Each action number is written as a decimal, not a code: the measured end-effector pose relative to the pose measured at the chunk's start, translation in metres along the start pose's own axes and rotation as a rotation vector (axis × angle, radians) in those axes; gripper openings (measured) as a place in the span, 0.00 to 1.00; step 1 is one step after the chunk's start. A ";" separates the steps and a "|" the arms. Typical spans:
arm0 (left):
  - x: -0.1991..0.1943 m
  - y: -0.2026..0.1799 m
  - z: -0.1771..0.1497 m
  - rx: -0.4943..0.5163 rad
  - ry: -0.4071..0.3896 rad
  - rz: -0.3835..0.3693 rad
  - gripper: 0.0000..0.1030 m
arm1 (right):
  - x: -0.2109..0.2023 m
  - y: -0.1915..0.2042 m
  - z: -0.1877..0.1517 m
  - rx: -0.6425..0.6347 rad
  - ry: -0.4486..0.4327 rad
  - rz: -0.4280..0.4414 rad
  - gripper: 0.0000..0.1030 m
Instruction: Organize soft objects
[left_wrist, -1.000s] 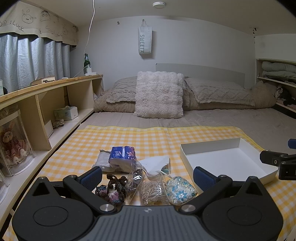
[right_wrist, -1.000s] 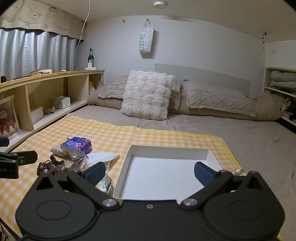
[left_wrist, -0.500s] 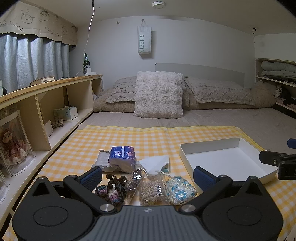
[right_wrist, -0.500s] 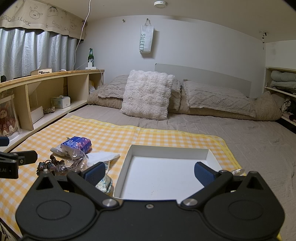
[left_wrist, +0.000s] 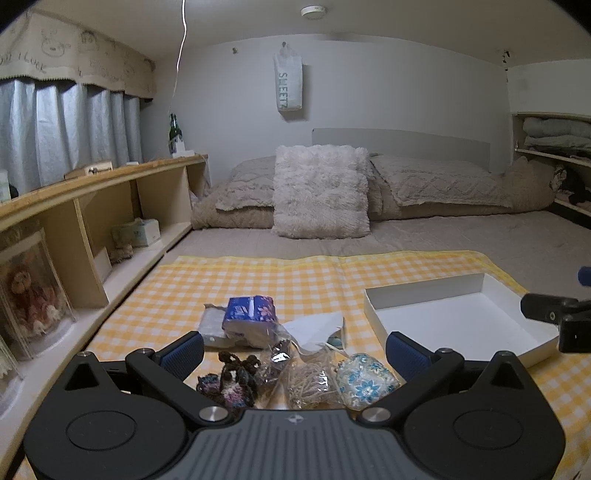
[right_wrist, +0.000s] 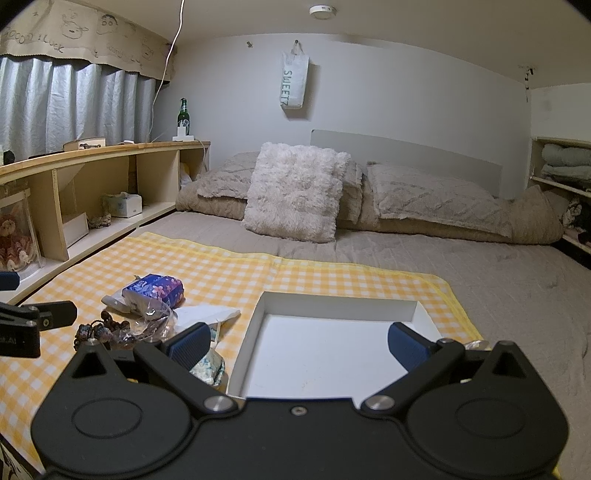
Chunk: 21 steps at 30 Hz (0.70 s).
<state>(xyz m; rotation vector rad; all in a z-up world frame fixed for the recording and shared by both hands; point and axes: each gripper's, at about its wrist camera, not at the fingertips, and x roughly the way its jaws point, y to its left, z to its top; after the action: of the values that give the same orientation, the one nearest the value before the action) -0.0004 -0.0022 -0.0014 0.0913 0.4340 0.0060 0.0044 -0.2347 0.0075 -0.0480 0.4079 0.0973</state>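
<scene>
A pile of small soft things lies on the yellow checked cloth (left_wrist: 258, 280): a blue tissue pack (left_wrist: 249, 314), a dark crocheted piece (left_wrist: 232, 380), a clear bag of rubber bands (left_wrist: 308, 380), a blue-flowered pouch (left_wrist: 364, 374) and a white tissue (left_wrist: 316, 326). My left gripper (left_wrist: 293, 352) hovers open just short of the pile. A white shallow box (right_wrist: 332, 343) lies empty to the right. Open too, my right gripper (right_wrist: 299, 345) hangs over the box's near edge. In the right wrist view the tissue pack (right_wrist: 155, 290) sits left of the box.
A wooden shelf unit (left_wrist: 92, 218) runs along the left with a tissue box (left_wrist: 142, 230) and a doll in a clear case (left_wrist: 29, 291). A fluffy cushion (left_wrist: 321, 195) and pillows lie at the bed's head. Bare grey bedding (right_wrist: 517, 280) spreads to the right.
</scene>
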 end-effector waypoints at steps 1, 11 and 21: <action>-0.001 -0.002 0.000 0.007 -0.004 0.007 1.00 | 0.000 0.001 0.001 -0.004 -0.005 -0.001 1.00; -0.011 0.003 0.023 0.005 -0.059 0.008 1.00 | -0.009 0.004 0.037 -0.017 -0.112 0.112 1.00; -0.004 0.023 0.069 0.009 -0.122 0.108 1.00 | 0.022 0.016 0.090 -0.117 -0.134 0.180 1.00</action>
<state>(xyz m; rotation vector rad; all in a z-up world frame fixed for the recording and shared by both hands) 0.0249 0.0145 0.0648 0.1228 0.3071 0.1039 0.0578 -0.2113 0.0807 -0.1195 0.2714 0.3000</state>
